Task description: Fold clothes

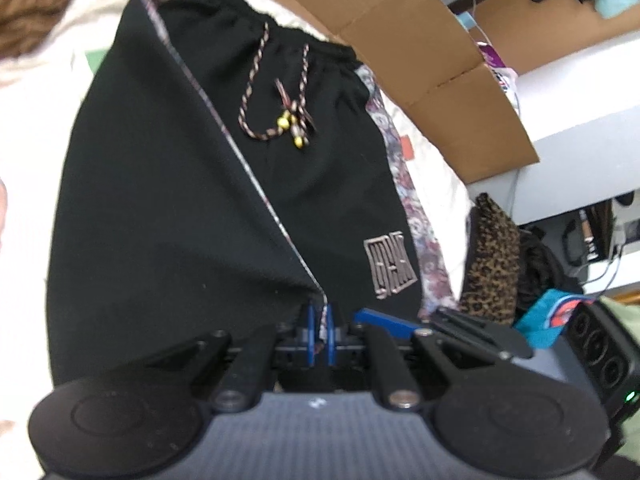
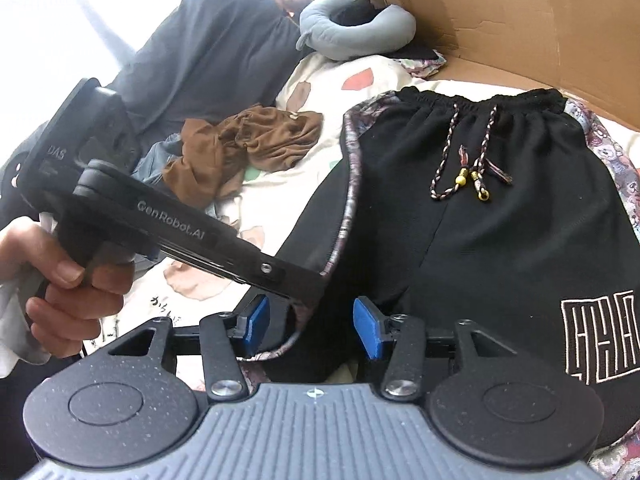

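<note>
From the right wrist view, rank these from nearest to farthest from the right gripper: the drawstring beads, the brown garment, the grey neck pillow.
Right gripper sits at the shorts' hem.
1. Drawstring beads: ahead and right, on the black shorts.
2. Brown garment: ahead and left, crumpled on the bedsheet.
3. Grey neck pillow: farthest, top centre.

Patterned bedsheet [image 2: 320, 76], cardboard panel [image 2: 500, 20] alongside, grey neck pillow [image 2: 320, 36], bright daylight.
</note>
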A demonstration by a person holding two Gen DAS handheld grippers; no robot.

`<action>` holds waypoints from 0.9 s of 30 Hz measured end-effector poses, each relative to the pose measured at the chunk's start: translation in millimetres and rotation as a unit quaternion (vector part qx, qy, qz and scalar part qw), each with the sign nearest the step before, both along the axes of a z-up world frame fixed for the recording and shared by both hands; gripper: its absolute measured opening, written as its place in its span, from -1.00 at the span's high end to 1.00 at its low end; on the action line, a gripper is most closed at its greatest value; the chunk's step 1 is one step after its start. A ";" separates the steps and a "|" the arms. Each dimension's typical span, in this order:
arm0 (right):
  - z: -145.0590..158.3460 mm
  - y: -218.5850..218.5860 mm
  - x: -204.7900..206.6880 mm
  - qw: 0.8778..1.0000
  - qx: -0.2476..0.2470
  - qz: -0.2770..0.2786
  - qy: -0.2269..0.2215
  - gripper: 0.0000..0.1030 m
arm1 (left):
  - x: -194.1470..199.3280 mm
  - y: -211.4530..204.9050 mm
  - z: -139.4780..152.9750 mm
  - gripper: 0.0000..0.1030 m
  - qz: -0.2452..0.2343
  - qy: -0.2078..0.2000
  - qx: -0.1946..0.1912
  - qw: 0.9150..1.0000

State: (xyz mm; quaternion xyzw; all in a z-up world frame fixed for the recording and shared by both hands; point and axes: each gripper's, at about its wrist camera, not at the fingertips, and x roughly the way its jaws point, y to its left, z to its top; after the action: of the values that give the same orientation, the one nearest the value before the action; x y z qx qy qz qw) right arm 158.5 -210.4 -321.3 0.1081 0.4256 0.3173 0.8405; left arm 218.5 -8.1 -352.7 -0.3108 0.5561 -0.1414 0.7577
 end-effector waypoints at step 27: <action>-24.2 -10.9 2.6 0.998 -0.014 -0.067 -0.010 0.95 | 5.1 -28.9 0.9 0.85 -0.001 0.004 -0.151 0.988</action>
State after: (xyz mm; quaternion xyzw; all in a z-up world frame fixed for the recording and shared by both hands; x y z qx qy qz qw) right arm 161.1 -221.3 -345.5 0.1216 0.4137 0.2552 0.8654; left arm 223.6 -37.0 -351.8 -0.4220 0.5318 -0.2235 0.6995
